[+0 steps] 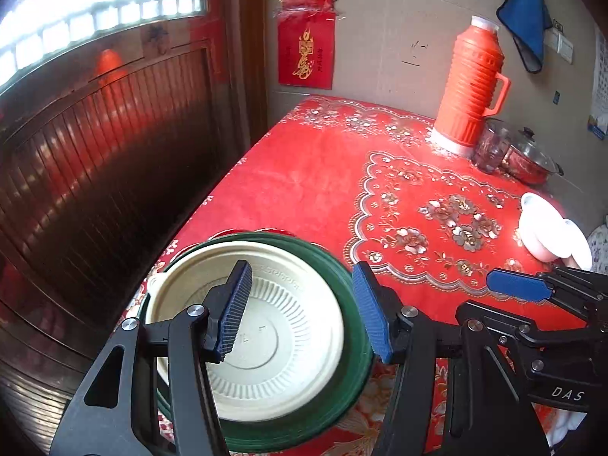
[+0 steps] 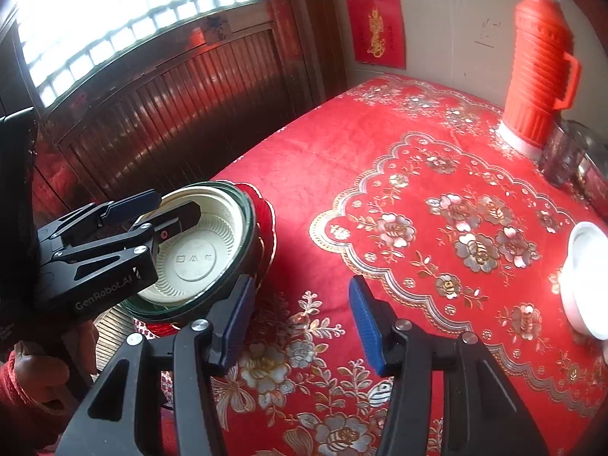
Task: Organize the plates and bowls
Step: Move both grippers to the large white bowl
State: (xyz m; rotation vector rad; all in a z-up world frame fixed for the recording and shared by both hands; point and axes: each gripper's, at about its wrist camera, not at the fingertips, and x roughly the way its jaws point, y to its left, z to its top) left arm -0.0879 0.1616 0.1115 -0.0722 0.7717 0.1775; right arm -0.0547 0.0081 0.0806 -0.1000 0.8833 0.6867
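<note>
Two nested dishes head this entry: a cream ribbed bowl (image 1: 266,326) seated inside a dark green bowl (image 1: 357,338), both at the near left corner of the table with the red floral tablecloth (image 1: 311,174).

Position relative to jaws, left wrist view: the left gripper (image 1: 302,315) straddles the right-hand rim of the stack. Its left finger stands over the cream bowl's interior; its right finger stands outside the green rim, at about 3 o'clock of the stack. Whether either pad touches the rim cannot be told; a gap shows on both sides.

Orientation: both bowls sit mouth up, level on the cloth. Round in outline, they have no long axis. Moulded marks show on the cream bowl's base.

Jaws, left: parted partway, released, nothing clamped.

Right gripper (image 2: 300,319): parted partway, empty, only tablecloth between its fingers. The stack lies at about 10 o'clock of it in the right wrist view, apart from its pads.

Outward items:
- White bowls (image 1: 547,231), at 3 o'clock of the table, near its right edge.
- Orange thermos (image 1: 471,83), upright at 1 o'clock, at the far side.
- Glass cup (image 1: 492,148), just beside the thermos base.
- Lidded steel pot (image 1: 532,159), just right of the cup.
- Blue cloth (image 1: 526,11), hung on the wall above.
- Red paper hanging (image 1: 306,53) on the wall at 12 o'clock.
</note>
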